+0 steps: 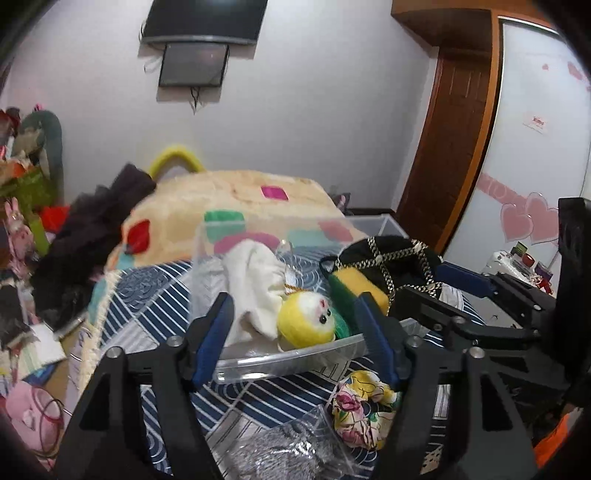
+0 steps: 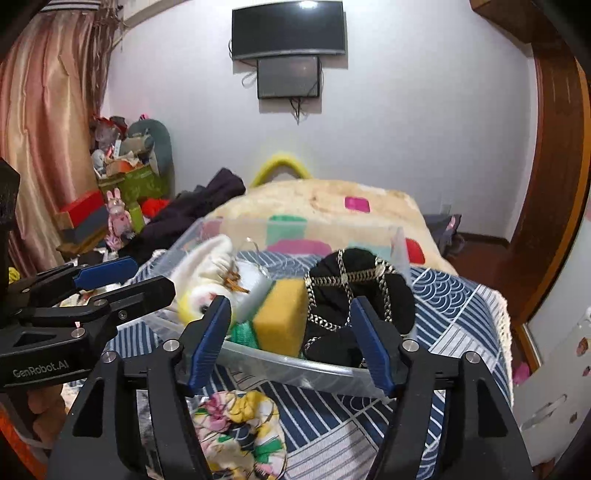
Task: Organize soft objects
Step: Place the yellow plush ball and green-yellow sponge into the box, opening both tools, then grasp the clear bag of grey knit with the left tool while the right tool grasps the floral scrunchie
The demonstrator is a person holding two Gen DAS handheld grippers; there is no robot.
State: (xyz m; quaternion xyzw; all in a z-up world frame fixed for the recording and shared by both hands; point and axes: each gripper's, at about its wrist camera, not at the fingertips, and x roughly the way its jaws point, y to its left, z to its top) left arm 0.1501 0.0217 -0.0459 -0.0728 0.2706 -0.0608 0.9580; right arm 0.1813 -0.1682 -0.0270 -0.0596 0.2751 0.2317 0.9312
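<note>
Blue striped bed [image 2: 461, 325], clear box [image 2: 288, 363] ahead. Flowery cloth [image 2: 240, 424] just under right tongs [image 2: 290, 347], nearer than left tongs [image 1: 295, 339]. Both spread, holding nothing.

Both cameras sit just behind their own open fingers, low over the bed [image 1: 155, 295] and looking along it toward the far wall with its two dark screens [image 2: 288, 31]. The left gripper [image 1: 295, 339] view faces the clear bin [image 1: 280, 358] close up, from its left end; the right gripper [image 2: 290, 345] view faces the same bin [image 2: 295, 363] nearer its right end. Each sees the other gripper at its edge, and both share the floral cloth [image 2: 240, 424] in front and the patterned blanket [image 1: 229, 195] behind
</note>
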